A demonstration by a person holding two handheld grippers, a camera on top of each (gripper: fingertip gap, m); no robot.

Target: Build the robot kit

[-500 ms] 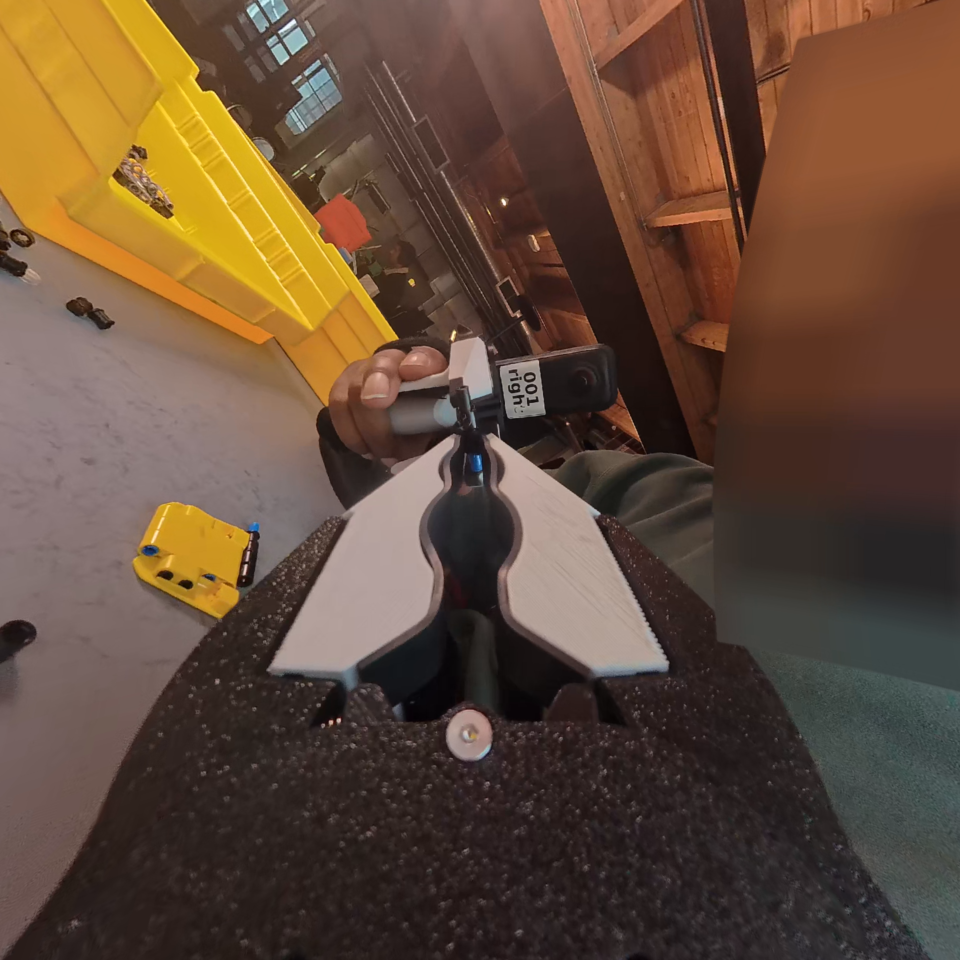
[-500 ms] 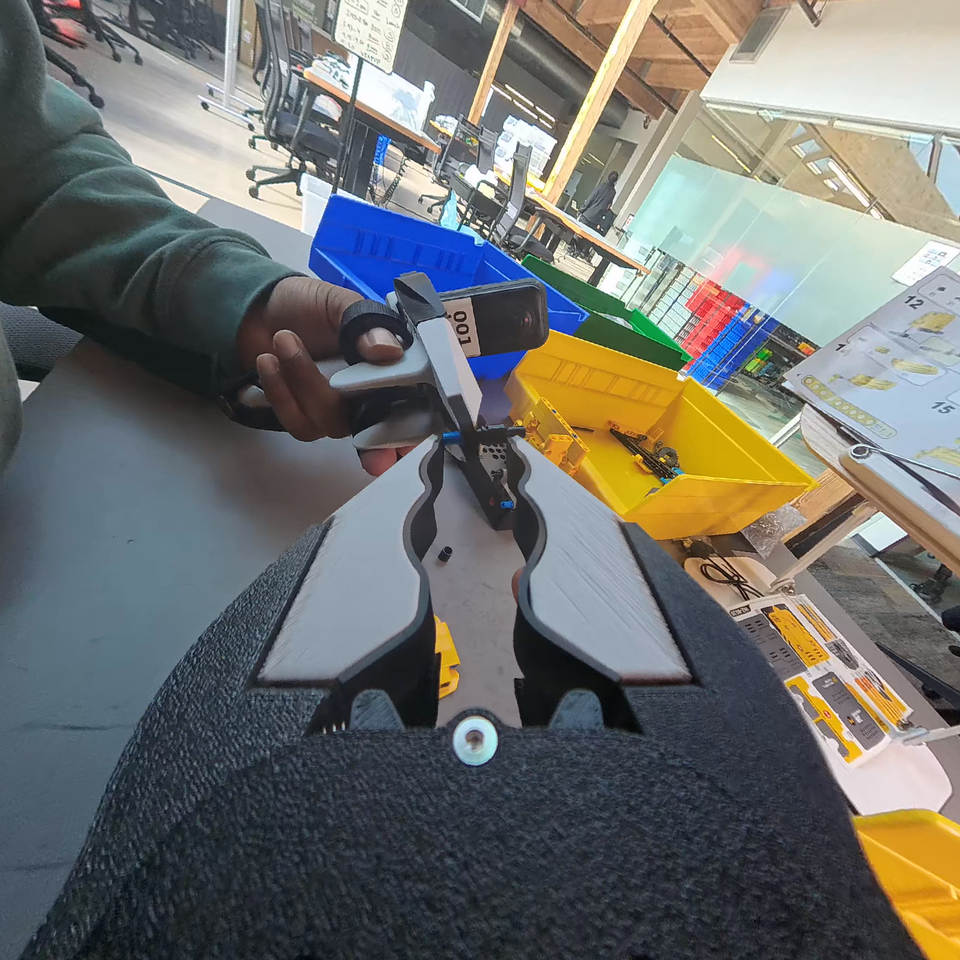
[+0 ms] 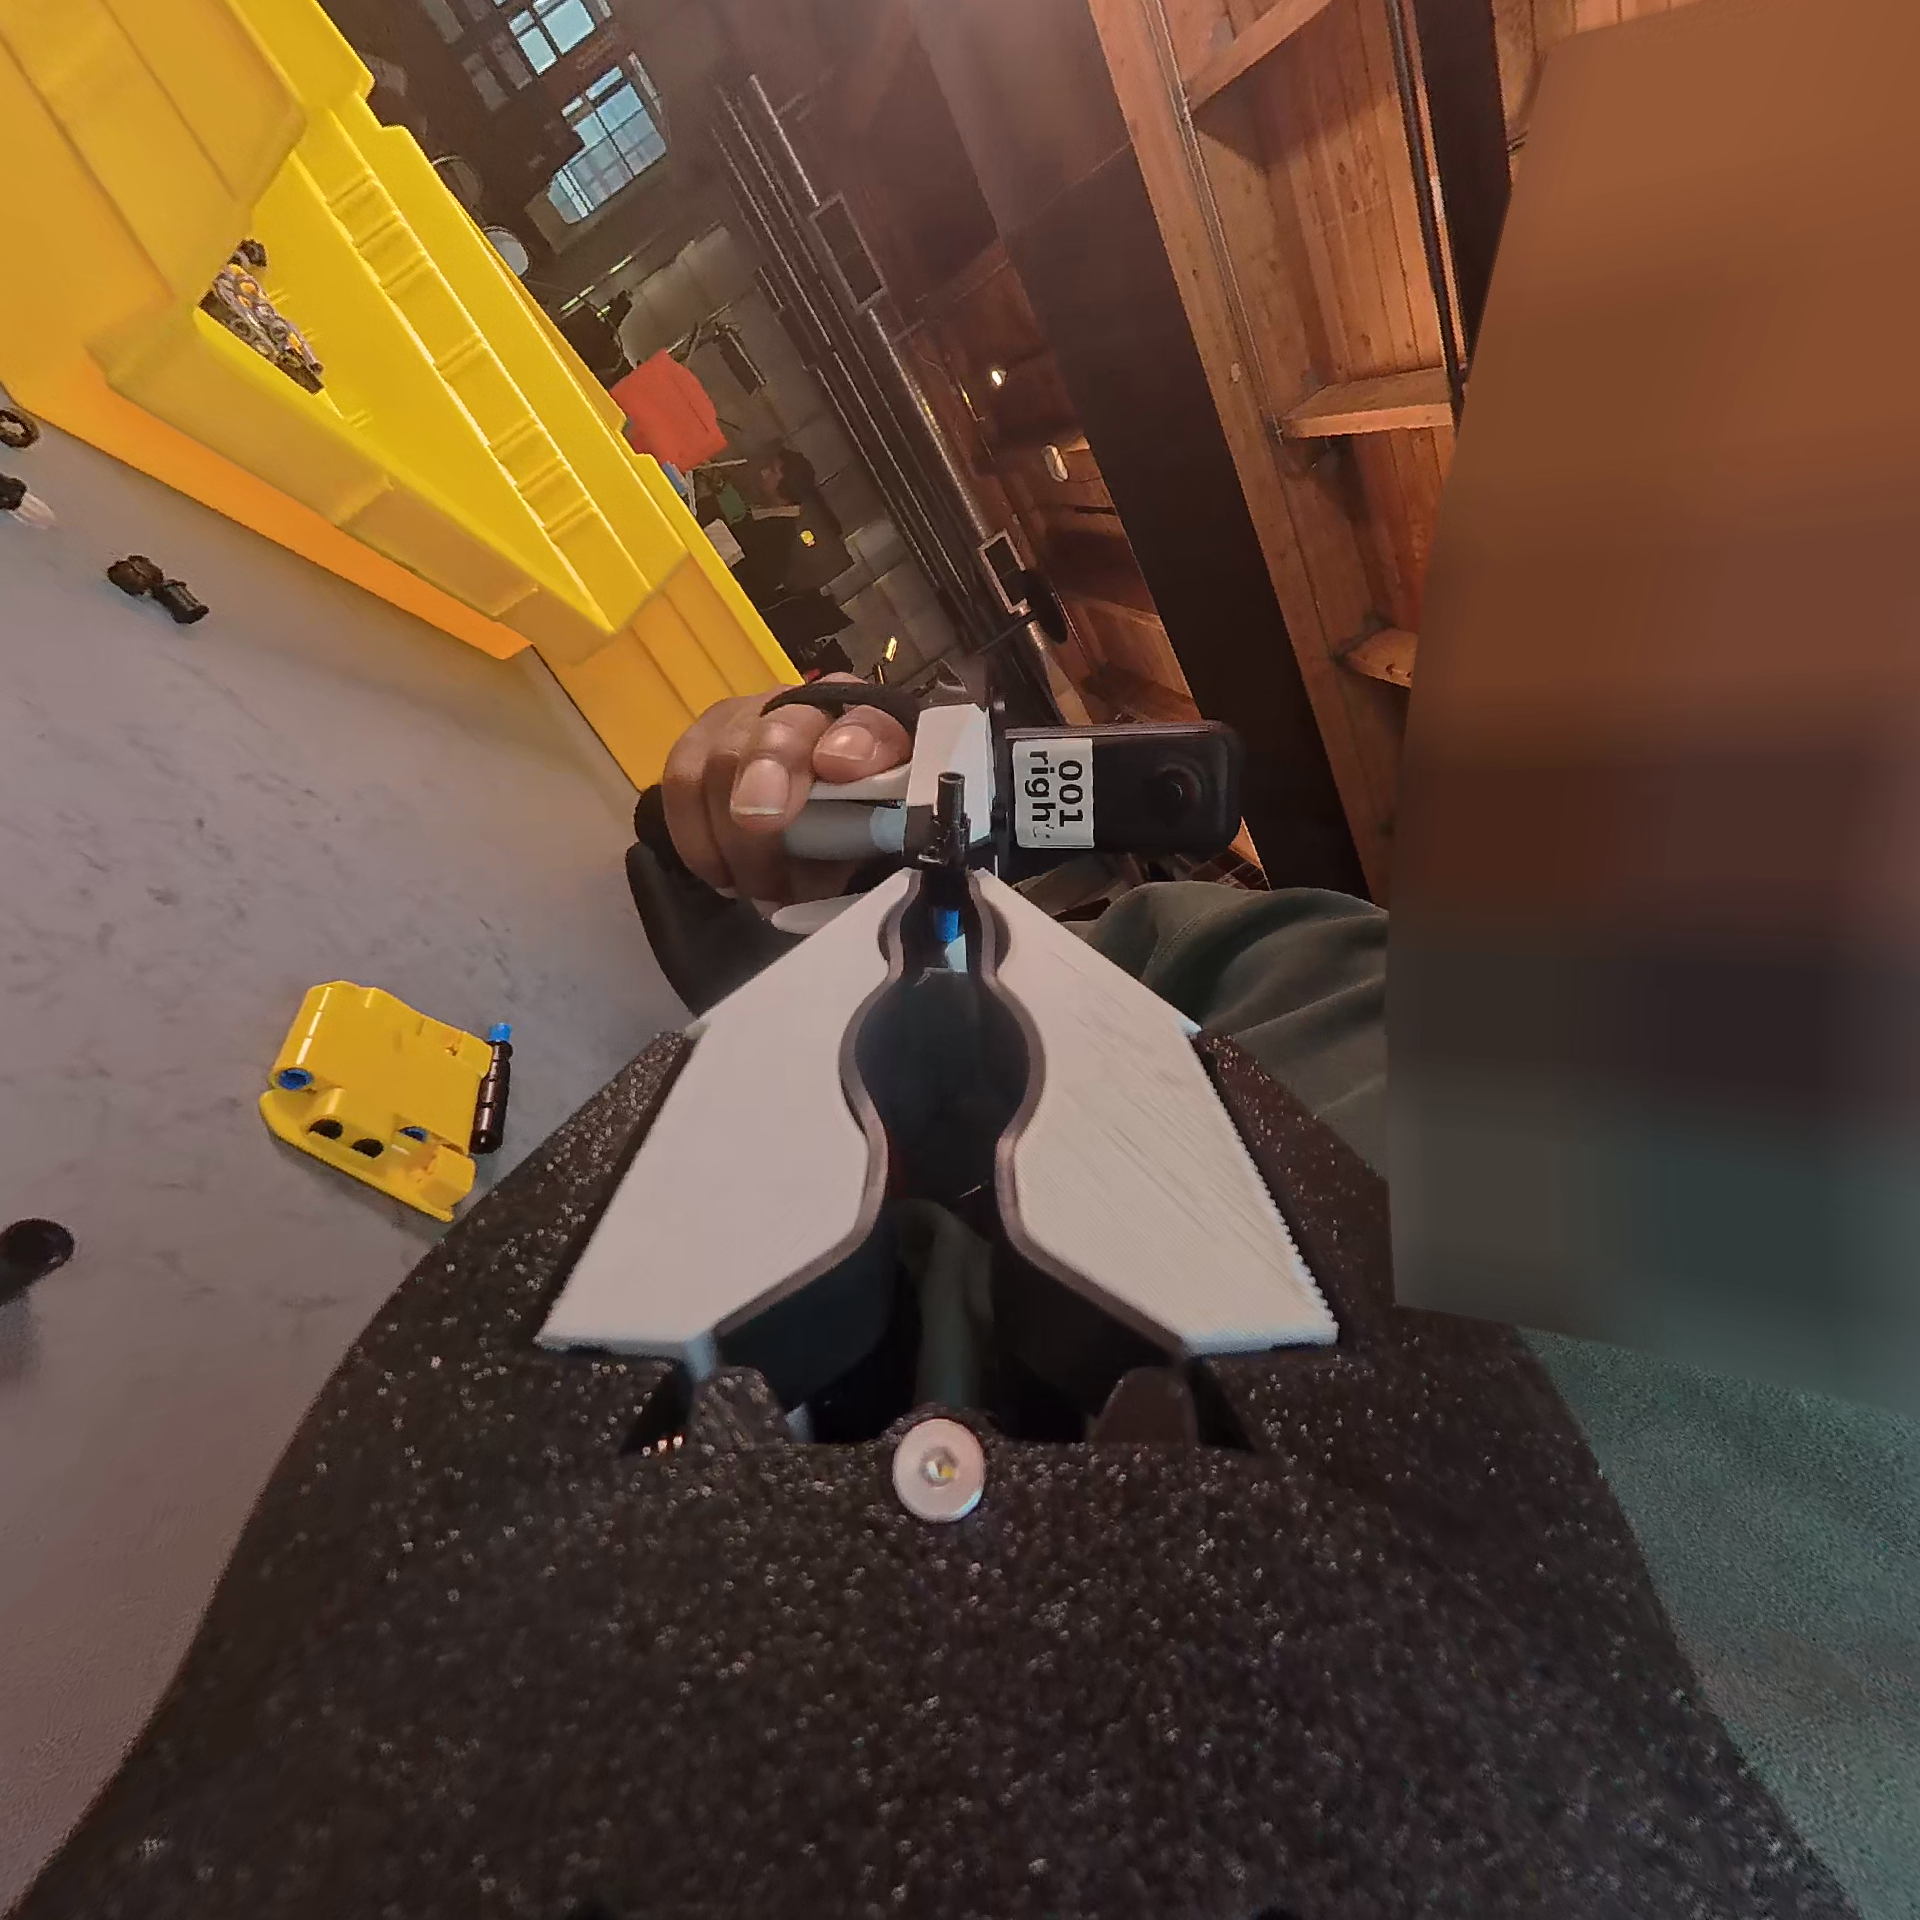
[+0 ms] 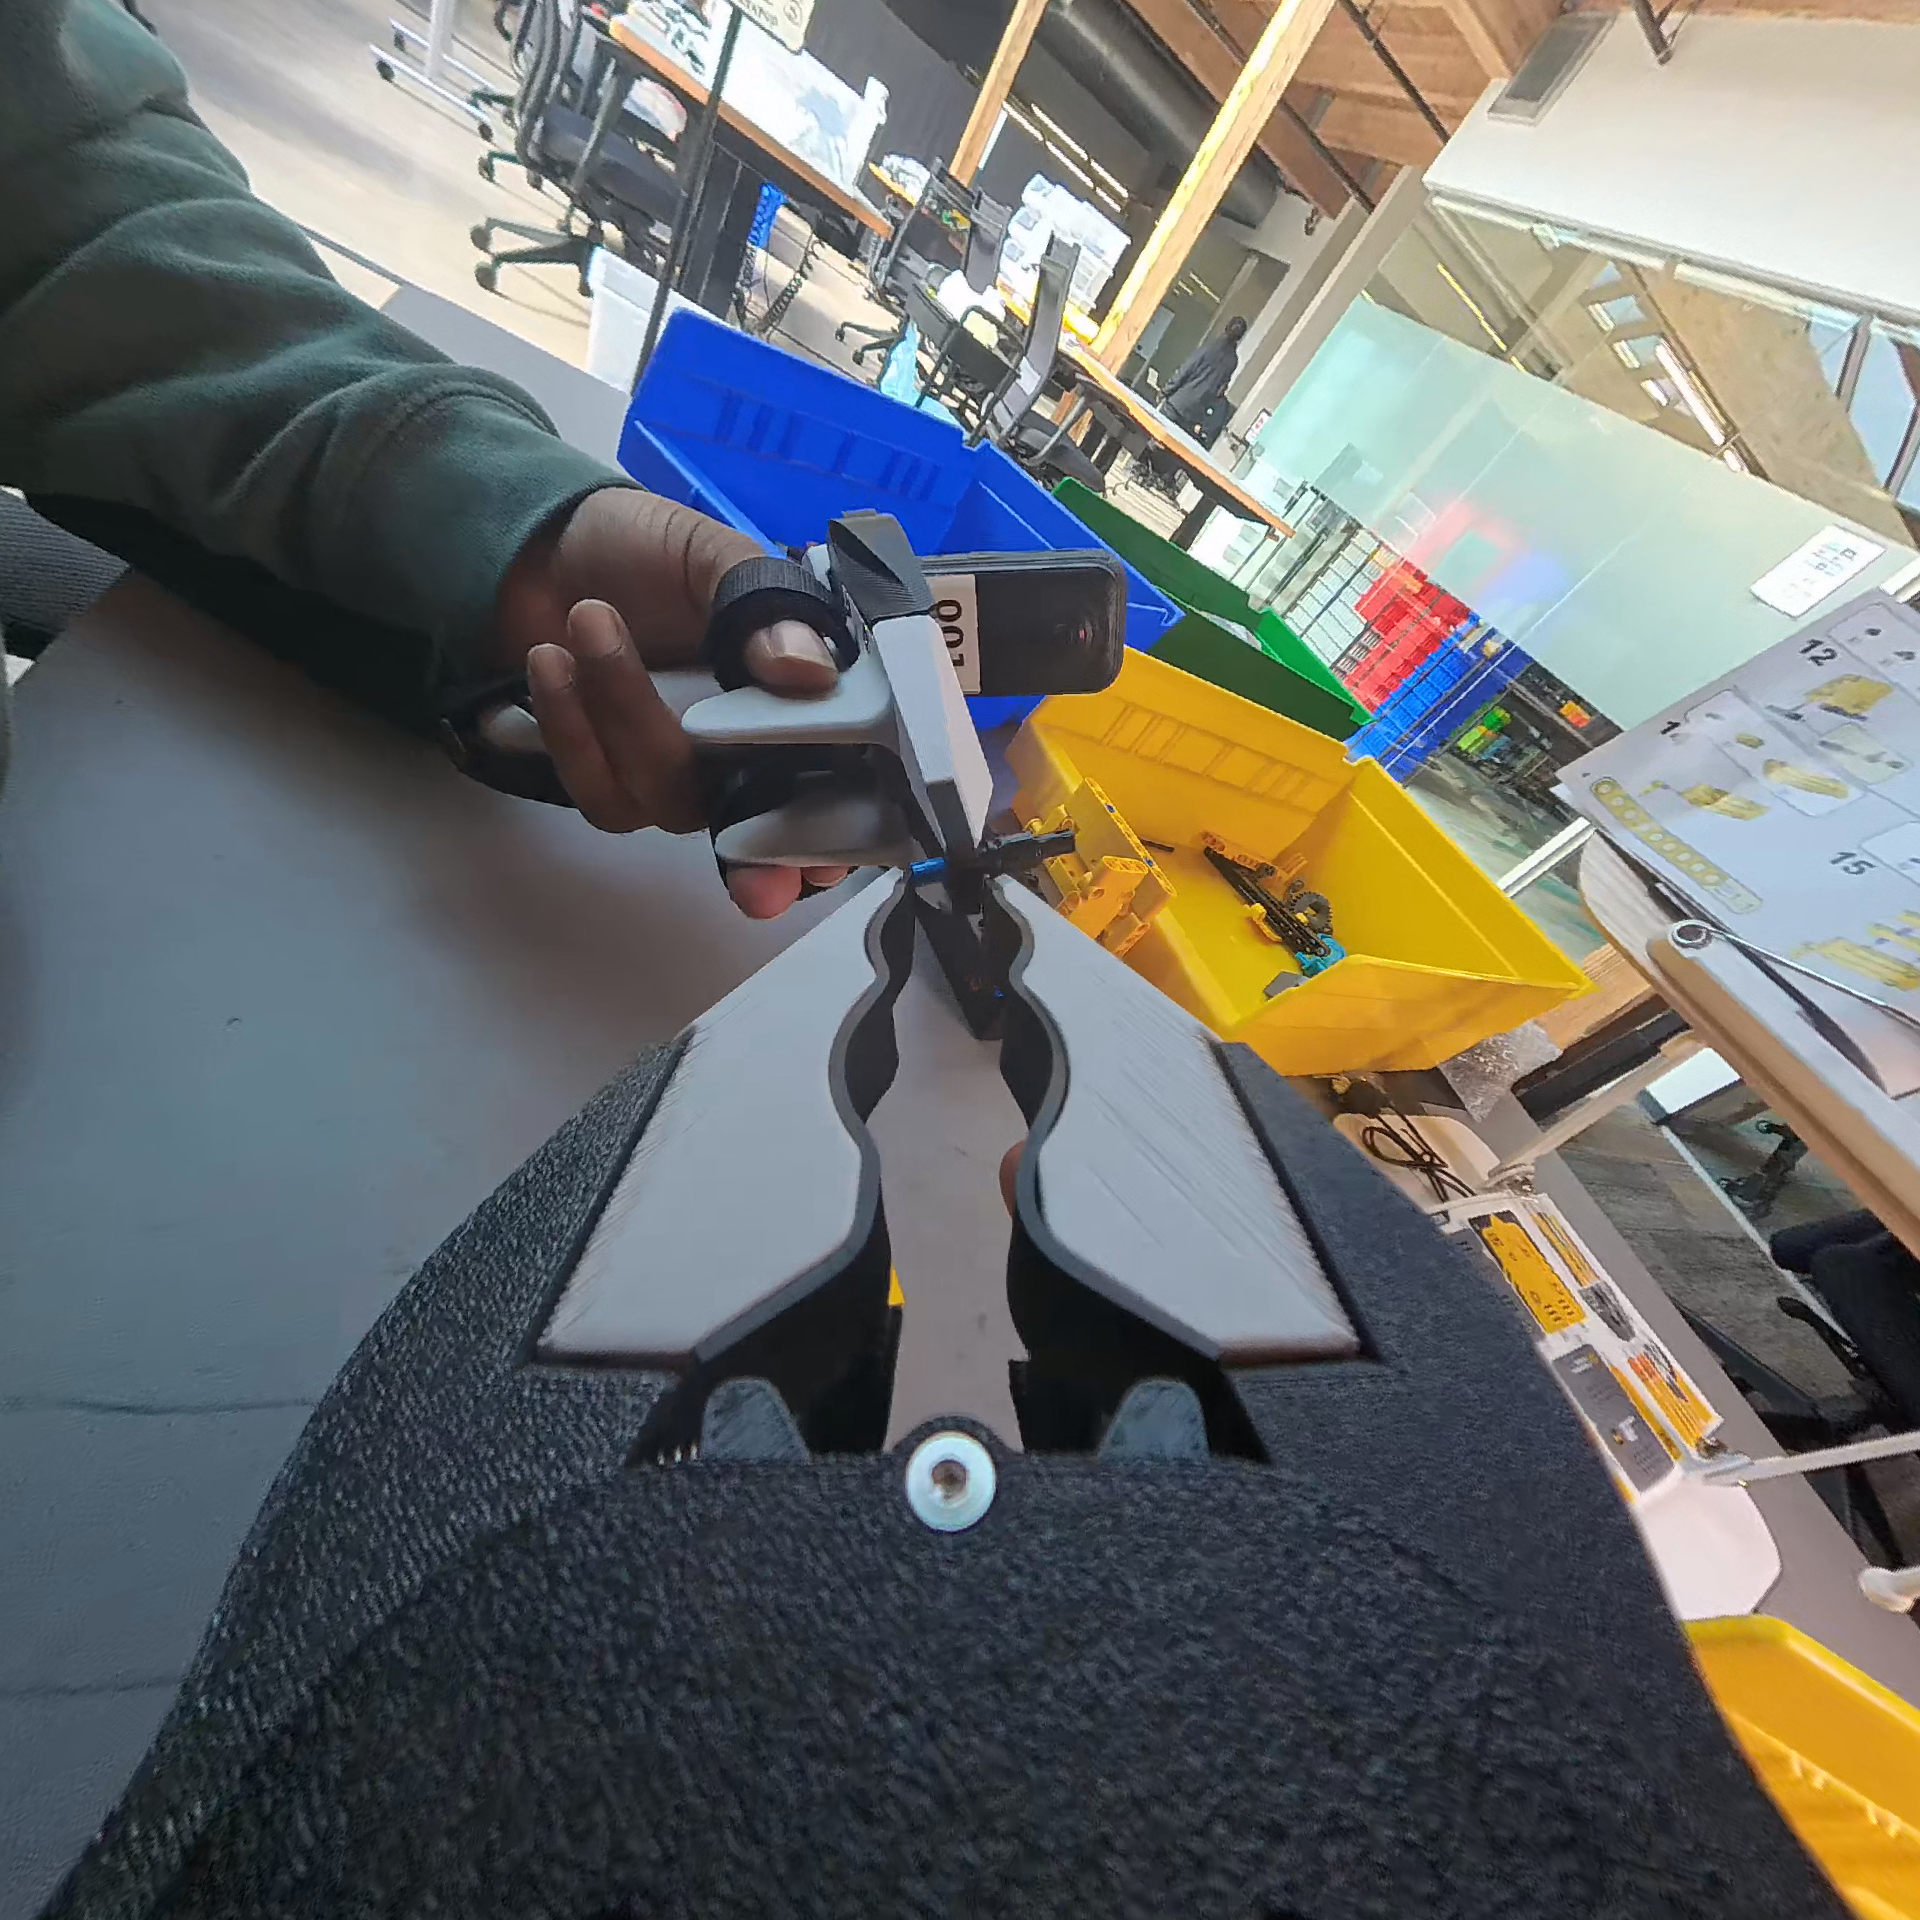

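My left gripper [image 3: 943, 883] and right gripper [image 4: 948, 891] meet tip to tip above the grey table [image 3: 260, 831]. Both are shut on one small black toy assembly [image 4: 968, 971]: a short black beam with a blue pin [image 4: 925, 869] and a black axle [image 4: 1029, 847] sticking out sideways. In the left wrist view the assembly [image 3: 943, 831] pokes out past my fingertips, with the blue pin between them. Each view shows the other gripper head-on, held in a person's hand. How much of the beam each gripper pinches is hidden.
A yellow block part [image 3: 379, 1096] and loose black pieces [image 3: 156, 587] lie on the table beside a yellow bin [image 3: 364, 343]. The right wrist view shows a yellow bin of parts [image 4: 1382, 997], blue [image 4: 831, 457] and green [image 4: 1226, 613] bins, instruction sheets [image 4: 1787, 769] and a booklet [image 4: 1590, 1340]. Only a small space, under 4 cm, lies between the two pairs of fingers.
Almost nothing. Both grippers stay shut on the black assembly. The axle end has tilted up slightly in the right wrist view.
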